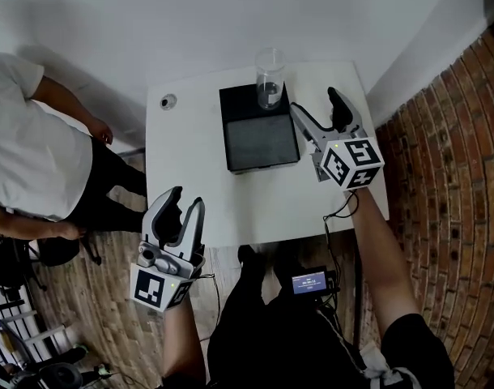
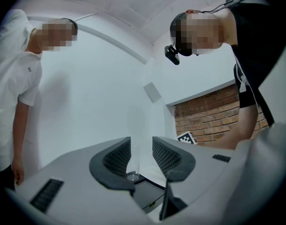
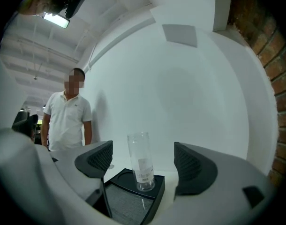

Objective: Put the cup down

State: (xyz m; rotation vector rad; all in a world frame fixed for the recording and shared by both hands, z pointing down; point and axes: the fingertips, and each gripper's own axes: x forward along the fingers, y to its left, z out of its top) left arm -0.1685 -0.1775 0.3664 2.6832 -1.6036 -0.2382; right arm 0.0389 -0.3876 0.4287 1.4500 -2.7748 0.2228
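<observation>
Plainly, the cup (image 3: 141,167) stands upright on the far right corner of the black tray (image 1: 259,140), which sits on the white table (image 1: 190,185). It is a tall clear cup, its long axis vertical and its mouth up. Nothing holds it.

The right gripper (image 1: 314,102) is by far the nearer one. Its jaws are spread wide and grip nothing. In the right gripper view the cup shows in the gap between the two pads, a little left of centre and beyond their tips, with white wall visible on both sides of it. In the head view the cup lies ahead of those tips and slightly to their left, near them but apart.

The left gripper (image 1: 188,199) hangs at the near edge of the table, well apart from the tray. Its jaws stand a little apart with nothing between them. The cup seen through that gap in the left gripper view is far off on the tray.

Judging by this, the cup is already set down and the right jaws have let go. What counts for any coming move is that the cup stands straight ahead in line with the open right jaws, so pulling straight back along that line should keep both pads off the glass. A sideways swing could tip such a tall, narrow cup.

A person in a white shirt (image 1: 28,160) stands beside the table on the left.
</observation>
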